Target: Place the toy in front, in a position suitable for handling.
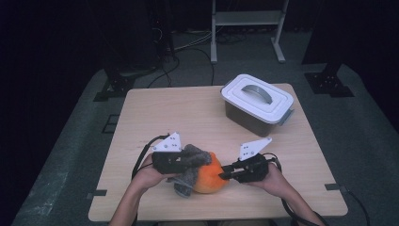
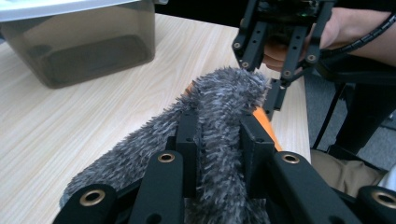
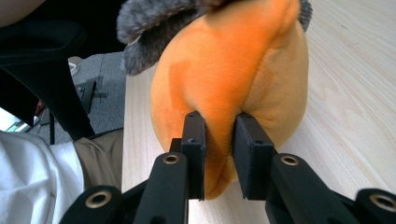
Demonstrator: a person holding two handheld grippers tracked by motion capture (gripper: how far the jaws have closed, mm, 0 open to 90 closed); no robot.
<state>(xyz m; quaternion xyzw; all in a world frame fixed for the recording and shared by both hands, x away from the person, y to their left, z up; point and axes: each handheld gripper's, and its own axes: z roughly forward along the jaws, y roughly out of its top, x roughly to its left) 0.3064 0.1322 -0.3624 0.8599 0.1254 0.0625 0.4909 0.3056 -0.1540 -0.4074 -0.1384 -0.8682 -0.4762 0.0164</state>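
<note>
At the near edge of the desk (image 1: pixel 155 108), an orange plush toy (image 1: pixel 209 176) with grey fuzzy fur (image 1: pixel 193 162) sat between two hand-held grippers. The left gripper (image 2: pixel 218 140) had its fingers clamped on a fold of the grey fur, while the right gripper (image 3: pixel 219 140) pinched the orange body. A lidded grey storage box (image 1: pixel 256 103) stood well apart at the far right.

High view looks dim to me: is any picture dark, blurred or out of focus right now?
High view: room dark, wooden table evenly lit, image soft. Left gripper view: grey furry plush part sharp, translucent grey plastic box slightly soft. Right gripper view: orange plush body sharp, no glare.
</note>
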